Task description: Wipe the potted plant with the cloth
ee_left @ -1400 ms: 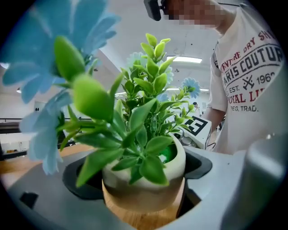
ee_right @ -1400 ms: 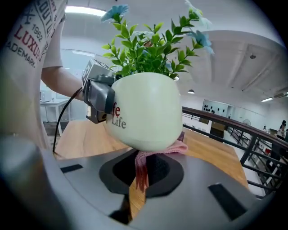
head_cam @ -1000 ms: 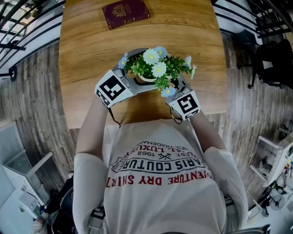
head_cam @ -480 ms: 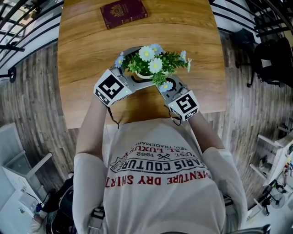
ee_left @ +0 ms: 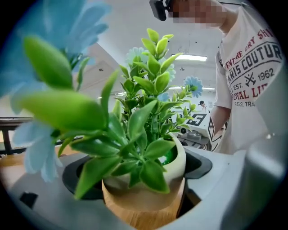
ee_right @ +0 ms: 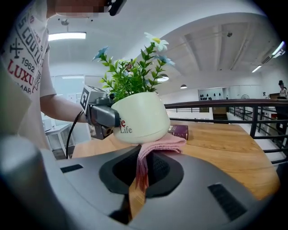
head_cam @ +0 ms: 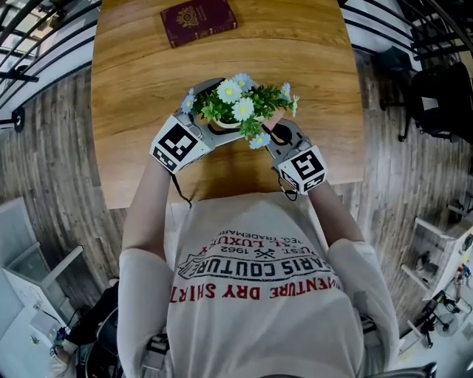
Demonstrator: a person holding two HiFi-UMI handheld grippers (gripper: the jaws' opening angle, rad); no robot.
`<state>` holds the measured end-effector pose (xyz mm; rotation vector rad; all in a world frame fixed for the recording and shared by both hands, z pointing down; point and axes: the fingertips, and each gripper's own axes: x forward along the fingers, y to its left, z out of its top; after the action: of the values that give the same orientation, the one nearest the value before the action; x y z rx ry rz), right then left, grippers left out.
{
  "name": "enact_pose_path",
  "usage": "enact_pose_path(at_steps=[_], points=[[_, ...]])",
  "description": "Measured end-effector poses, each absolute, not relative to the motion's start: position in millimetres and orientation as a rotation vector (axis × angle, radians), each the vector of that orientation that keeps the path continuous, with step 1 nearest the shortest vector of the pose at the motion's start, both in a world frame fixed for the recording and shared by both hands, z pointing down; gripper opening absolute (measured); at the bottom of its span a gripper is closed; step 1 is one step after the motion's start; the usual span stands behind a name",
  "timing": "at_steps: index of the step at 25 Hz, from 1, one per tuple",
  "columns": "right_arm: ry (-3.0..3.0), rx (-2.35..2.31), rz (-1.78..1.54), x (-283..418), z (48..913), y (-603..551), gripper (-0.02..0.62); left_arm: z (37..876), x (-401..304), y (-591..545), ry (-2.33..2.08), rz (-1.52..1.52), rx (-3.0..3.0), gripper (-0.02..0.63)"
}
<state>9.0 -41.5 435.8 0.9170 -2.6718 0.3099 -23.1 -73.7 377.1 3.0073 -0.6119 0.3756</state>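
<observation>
Two grippers meet at a potted plant (head_cam: 238, 105) near the front edge of a wooden table (head_cam: 140, 88), seen from above the person holding them. On the left, the person's left forearm (head_cam: 144, 210) reaches forward from the body and angles slightly inward. The left gripper (head_cam: 211, 127) points forward and to the right. Its jaws are closed against the two sides of the pot, a cream bowl shape with a wood-coloured lower part, and its own view shows the pot filling the gap between them. Green leaves and pale blue and white daisy-like flowers rise above the pot and spread over both grippers' tips.

On the right, the right forearm (head_cam: 330, 215) comes forward and angles inward too. The right gripper (head_cam: 275, 135) points forward and to the left, toward the pot's right side. Its jaws are pinched together on a pink cloth (ee_right: 155, 147), which hangs down between them in folds. The free end of the cloth bunches up against the lower part of the pot, touching it. The right gripper view shows the left gripper clamped on the pot's far side.

Well beyond the plant, at the far edge of the table, lies a dark red book (head_cam: 199, 21)
</observation>
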Motion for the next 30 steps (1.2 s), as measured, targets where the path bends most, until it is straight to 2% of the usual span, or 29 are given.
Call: enact_pose_path(at_steps=[11, 22, 30], points=[[-2.544, 1.088, 0.348, 53.9, 452.8, -68.7, 0.035, 400.6, -11.4, -69.4, -0.670, 0.405, 3.024, 0.506], [-2.398, 1.266, 0.375, 129.8, 475.1, -102.3, 0.035, 477.2, 24.2, -46.3, -0.504, 0.633, 2.983, 0.506], [-2.356, 1.292, 0.388, 158.6, 498.5, -113.6, 0.035, 522.5, 47.5, -49.4, -0.383, 0.675, 2.958, 0.506]])
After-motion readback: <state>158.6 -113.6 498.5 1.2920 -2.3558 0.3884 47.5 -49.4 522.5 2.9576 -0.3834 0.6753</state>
